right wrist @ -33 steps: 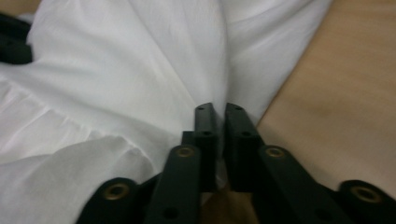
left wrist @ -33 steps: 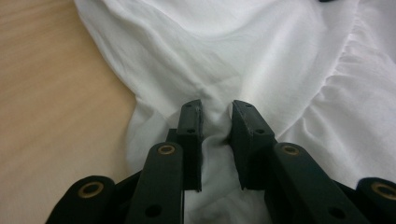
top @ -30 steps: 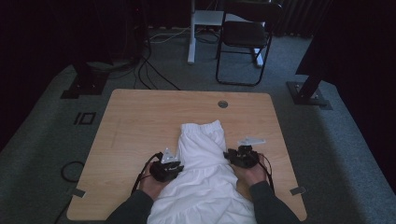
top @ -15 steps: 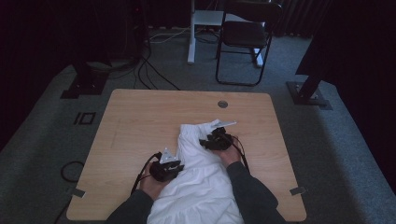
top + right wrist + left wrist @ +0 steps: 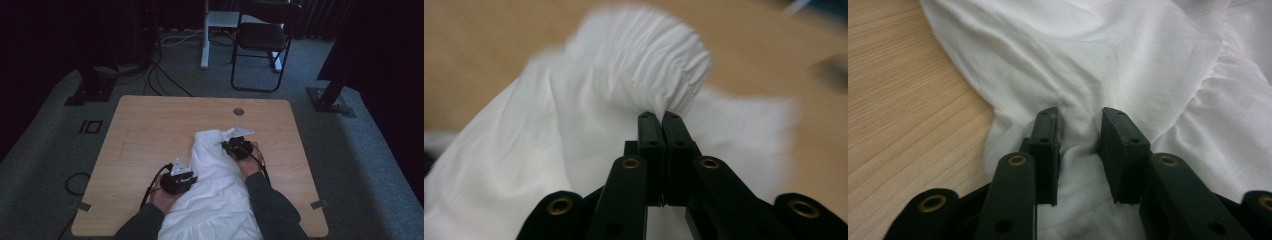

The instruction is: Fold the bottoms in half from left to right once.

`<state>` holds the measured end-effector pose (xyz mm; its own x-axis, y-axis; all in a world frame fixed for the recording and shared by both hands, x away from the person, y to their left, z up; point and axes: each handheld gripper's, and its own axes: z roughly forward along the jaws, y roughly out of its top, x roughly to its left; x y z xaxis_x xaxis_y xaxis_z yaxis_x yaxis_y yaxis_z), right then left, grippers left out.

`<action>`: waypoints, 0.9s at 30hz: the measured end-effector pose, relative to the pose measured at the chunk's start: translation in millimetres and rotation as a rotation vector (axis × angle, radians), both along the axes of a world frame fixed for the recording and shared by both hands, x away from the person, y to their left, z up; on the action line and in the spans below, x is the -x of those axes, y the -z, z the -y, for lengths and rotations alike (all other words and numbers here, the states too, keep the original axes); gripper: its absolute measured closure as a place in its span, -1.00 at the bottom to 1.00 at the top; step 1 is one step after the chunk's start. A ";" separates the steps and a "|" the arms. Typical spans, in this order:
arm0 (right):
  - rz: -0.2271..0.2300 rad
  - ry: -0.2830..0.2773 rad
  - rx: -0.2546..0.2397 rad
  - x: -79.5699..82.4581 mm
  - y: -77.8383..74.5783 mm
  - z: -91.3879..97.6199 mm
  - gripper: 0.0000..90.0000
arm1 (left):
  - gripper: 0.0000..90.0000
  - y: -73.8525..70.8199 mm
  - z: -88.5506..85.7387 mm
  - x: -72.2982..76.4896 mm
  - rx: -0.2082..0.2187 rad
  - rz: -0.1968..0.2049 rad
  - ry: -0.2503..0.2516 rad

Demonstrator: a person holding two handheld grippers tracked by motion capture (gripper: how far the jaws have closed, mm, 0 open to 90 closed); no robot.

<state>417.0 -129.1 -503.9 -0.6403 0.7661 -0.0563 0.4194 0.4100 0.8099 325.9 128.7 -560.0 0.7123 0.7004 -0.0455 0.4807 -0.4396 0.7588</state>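
Note:
A white garment (image 5: 215,200) lies on the wooden table (image 5: 150,130), running from the middle to the near edge. My left gripper (image 5: 191,177) rests at its left edge. In the left gripper view its jaws (image 5: 1079,130) stand a little apart with a thick fold of the garment (image 5: 1098,60) pinched between them. My right gripper (image 5: 226,145) is at the garment's far right corner. In the right gripper view it (image 5: 662,120) is shut on a gathered bunch of the white fabric (image 5: 634,65), which rises above the fingertips.
A round cable hole (image 5: 238,111) sits in the table's far middle. On the carpet behind the table stand a dark chair (image 5: 262,37), a white post, cables and two stand bases (image 5: 90,92) (image 5: 330,100).
My right gripper moved forward and left from the garment's right edge to its far corner, drawing the fabric inward. The left gripper stayed in place.

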 end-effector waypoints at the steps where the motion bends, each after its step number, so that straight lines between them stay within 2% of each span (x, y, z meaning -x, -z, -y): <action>1: 0.047 0.037 0.006 2.2 -8.9 6.1 0.98 | 0.49 -0.2 0.2 0.3 -0.004 0.003 -0.003; 2: 0.108 0.086 0.032 3.4 -17.8 14.5 0.98 | 0.45 -0.2 0.5 0.4 -0.005 0.006 -0.007; 3: 0.129 0.108 0.041 3.0 -21.0 19.2 0.98 | 0.41 -0.2 0.8 0.3 -0.002 0.003 -0.008; 4: 0.119 0.118 0.036 0.0 -21.9 25.5 0.97 | 0.40 0.1 1.3 0.1 0.003 0.000 -0.008; 6: 0.071 0.128 0.043 -9.5 -11.3 32.4 0.97 | 0.39 -0.2 2.8 0.0 -0.004 0.003 -0.008; 8: 0.003 0.150 0.075 -21.2 13.3 33.6 0.96 | 0.39 -0.4 3.6 0.4 -0.009 0.005 -0.011; 11: -0.089 0.173 0.038 -32.0 42.2 35.9 0.92 | 0.38 -0.3 3.5 0.4 -0.006 0.004 -0.011; 13: -0.120 0.184 0.024 -34.5 50.6 36.1 0.87 | 0.34 -1.2 3.6 -0.2 -0.007 -0.008 -0.006; 14: -0.115 0.184 0.015 -34.5 51.8 36.2 0.86 | 0.30 -2.7 4.3 -0.6 -0.008 -0.014 -0.014; 15: -0.117 0.188 0.021 -34.3 51.3 35.3 0.85 | 0.22 -6.2 4.9 -1.5 -0.030 -0.010 -0.020; 16: -0.117 0.188 0.021 -34.3 51.3 35.3 0.85 | 0.12 -6.2 4.9 -1.5 -0.030 -0.010 -0.020; 17: -0.111 0.183 0.039 -34.3 50.8 34.3 0.85 | 0.12 -14.2 5.2 -4.0 -0.053 0.010 -0.035; 18: -0.108 0.178 0.054 -34.4 50.4 33.2 0.85 | 0.06 -22.9 4.9 -8.4 -0.045 0.027 -0.044; 20: -0.121 0.181 0.046 -35.2 49.9 33.8 0.85 | -0.01 -37.0 6.1 -17.3 -0.034 0.056 -0.063; 21: -0.127 0.184 0.040 -35.7 49.7 34.2 0.86 | -0.05 -44.2 8.4 -24.2 -0.027 0.076 -0.072; 23: -0.139 0.190 0.039 -36.4 48.9 33.5 0.86 | -0.14 -54.2 14.4 -43.8 -0.015 0.086 -0.087; 24: -0.143 0.191 0.042 -36.8 48.5 33.1 0.87 | -0.17 -56.0 17.8 -55.9 -0.004 0.078 -0.096; 27: -0.151 0.193 0.029 -37.8 48.5 33.7 0.87 | -0.30 -48.8 29.1 -92.9 0.032 0.007 -0.141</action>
